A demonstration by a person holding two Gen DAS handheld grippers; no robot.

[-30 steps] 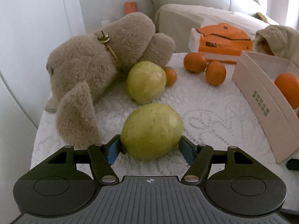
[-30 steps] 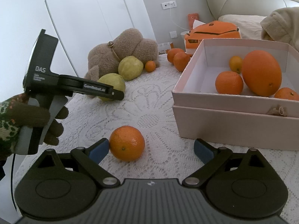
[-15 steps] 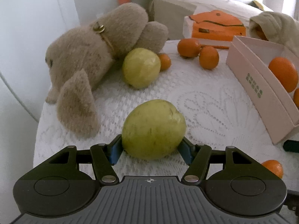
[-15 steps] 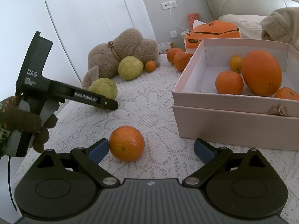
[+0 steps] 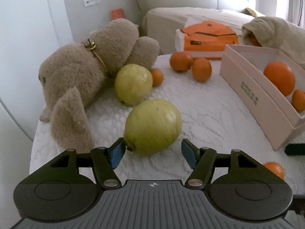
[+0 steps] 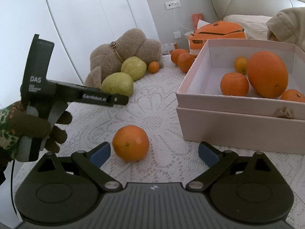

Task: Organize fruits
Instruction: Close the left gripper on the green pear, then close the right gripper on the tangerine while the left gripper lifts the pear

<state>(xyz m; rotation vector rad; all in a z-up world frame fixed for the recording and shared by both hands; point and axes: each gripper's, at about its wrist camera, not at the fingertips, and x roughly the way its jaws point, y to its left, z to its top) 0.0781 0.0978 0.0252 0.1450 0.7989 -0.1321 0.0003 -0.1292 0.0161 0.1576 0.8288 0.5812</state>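
In the left wrist view a yellow-green guava [image 5: 152,126] lies on the lace cloth between the fingers of my left gripper [image 5: 153,151]. The jaws stand open: the left pad touches the fruit, the right pad is apart from it. A second guava [image 5: 133,84] rests against the plush toy. My right gripper [image 6: 154,153] is open with a loose orange [image 6: 130,143] just inside its left finger. The pink box [image 6: 238,126] at the right holds several oranges. The left gripper also shows in the right wrist view [image 6: 116,100], beside the near guava [image 6: 117,84].
A brown plush toy [image 5: 85,70] lies at the table's left back. Two oranges [image 5: 190,64] and a small one [image 5: 157,76] lie behind the guavas. An orange-and-white tissue box [image 5: 207,38] and a beige cloth [image 5: 270,30] stand at the back.
My left gripper has opened off the guava, which now rests on the cloth nearer the second guava. The right gripper has not moved.
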